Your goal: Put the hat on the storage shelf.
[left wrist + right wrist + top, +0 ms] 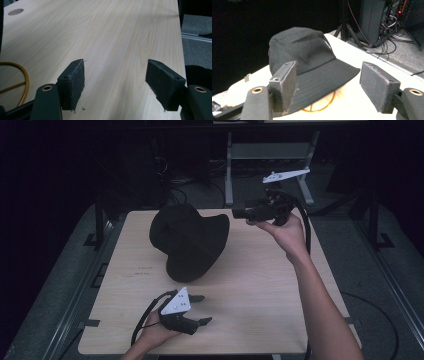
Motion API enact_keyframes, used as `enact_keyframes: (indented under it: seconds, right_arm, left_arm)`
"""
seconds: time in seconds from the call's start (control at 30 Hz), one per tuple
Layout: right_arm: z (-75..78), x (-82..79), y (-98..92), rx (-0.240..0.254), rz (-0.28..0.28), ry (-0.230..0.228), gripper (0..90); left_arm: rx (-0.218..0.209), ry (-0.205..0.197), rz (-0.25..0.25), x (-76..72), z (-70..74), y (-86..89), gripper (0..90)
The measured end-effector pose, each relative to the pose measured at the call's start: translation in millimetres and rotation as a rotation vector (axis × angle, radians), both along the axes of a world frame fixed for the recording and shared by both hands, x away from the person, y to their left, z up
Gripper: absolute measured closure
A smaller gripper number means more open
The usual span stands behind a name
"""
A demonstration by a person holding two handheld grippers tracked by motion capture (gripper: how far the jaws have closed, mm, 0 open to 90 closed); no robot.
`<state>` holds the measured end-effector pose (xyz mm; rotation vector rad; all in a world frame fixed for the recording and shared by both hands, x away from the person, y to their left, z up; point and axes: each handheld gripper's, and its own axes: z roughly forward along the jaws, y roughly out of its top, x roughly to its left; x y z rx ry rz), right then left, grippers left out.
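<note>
Where high view hides it, yellow ring (pixel 319 106) peeks under hat (pixel 309 65).

Left tongs (pixel 201 310): black body, grey three-cornered plate with small dark marks, black cable looping behind. Right tongs (pixel 239 213): black, same grey plate, thick black cable. Pads (pixel 76 81) dark, fuzzy, frayed edges; brass-ringed holes at jaw bases. Forearms bare, no sleeves.

- High view: above the near edge, facing forward and down over the whole table (pixel 250 285).
- Left gripper view: low, close, along bare tabletop.
- Right gripper view: from the far right corner, facing the hat (pixel 307 62); shared with high view.
</note>
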<state>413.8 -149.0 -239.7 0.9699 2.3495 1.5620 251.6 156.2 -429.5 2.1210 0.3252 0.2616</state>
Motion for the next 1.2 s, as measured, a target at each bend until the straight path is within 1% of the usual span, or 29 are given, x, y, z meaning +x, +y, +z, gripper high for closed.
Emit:
enact_keyframes:
  seconds: [0.1,0.2,0.23,0.27,0.3,0.33,0.37,0.57,0.63,0.73,0.9,0.93,0.97,1.1,1.2]
  right_arm:
    - [-5.4,-6.0,-8.4,0.000,-0.014,0.004,27.4]
    - [-14.2,-12.8,-19.5,0.006,-0.032,0.017,26.5]
    - [-14.2,-12.8,-19.5,0.006,-0.032,0.017,26.5]
    - [-17.8,-16.4,-24.6,0.002,-0.040,0.017,26.2]
    - [-17.8,-16.4,-24.6,0.002,-0.040,0.017,26.2]
    - [-21.4,-19.5,-29.3,0.006,-0.047,0.023,26.0]
    - [-21.4,-19.5,-29.3,0.006,-0.047,0.023,26.0]
    - [-31.9,-29.7,-43.8,0.011,-0.068,0.032,25.2]
    - [-33.1,-31.3,-45.8,0.014,-0.071,0.033,25.2]
    - [-39.4,-36.9,-52.8,0.016,-0.083,0.033,24.2]
    - [-46.6,-42.3,-58.7,0.013,-0.093,0.033,23.5]
    - [-50.0,-45.1,-61.6,0.015,-0.098,0.039,22.9]
    - [-50.0,-45.1,-61.6,0.015,-0.098,0.039,22.9]
    - [-57.8,-50.1,-67.1,0.011,-0.109,0.046,21.9]
    - [-66.9,-55.5,-73.7,0.016,-0.122,0.065,20.9]
  left_arm:
    - [-0.002,0.001,-0.001,-0.2,0.0,0.0,30.7]
    - [-0.003,0.000,0.000,-0.2,-0.1,0.0,30.4]
    - [0.001,-0.003,-0.002,0.1,0.0,0.3,30.4]
    - [0.004,-0.003,-0.002,-0.1,-0.1,0.1,30.2]
    - [0.004,-0.003,-0.002,-0.1,-0.1,0.1,30.2]
    - [-0.002,0.001,0.000,-0.8,-0.6,-0.7,30.2]
    - [-0.002,0.001,0.000,-0.8,-0.6,-0.7,30.1]
    - [0.000,0.001,0.003,-1.0,-0.7,-0.4,29.7]
    - [0.000,0.001,0.002,-1.0,-0.8,-0.2,29.5]
    - [0.007,-0.002,0.000,-1.0,-0.5,0.2,29.3]
    - [0.009,-0.001,0.000,-1.2,-0.5,0.5,29.0]
    - [0.012,-0.003,0.000,-1.2,-0.5,0.6,28.9]
    - [0.012,-0.002,0.001,-1.3,-0.5,0.7,28.9]
    - [0.003,0.004,0.006,-2.0,-0.2,1.5,28.6]
    - [-0.003,0.008,0.009,-1.9,0.1,2.0,28.4]
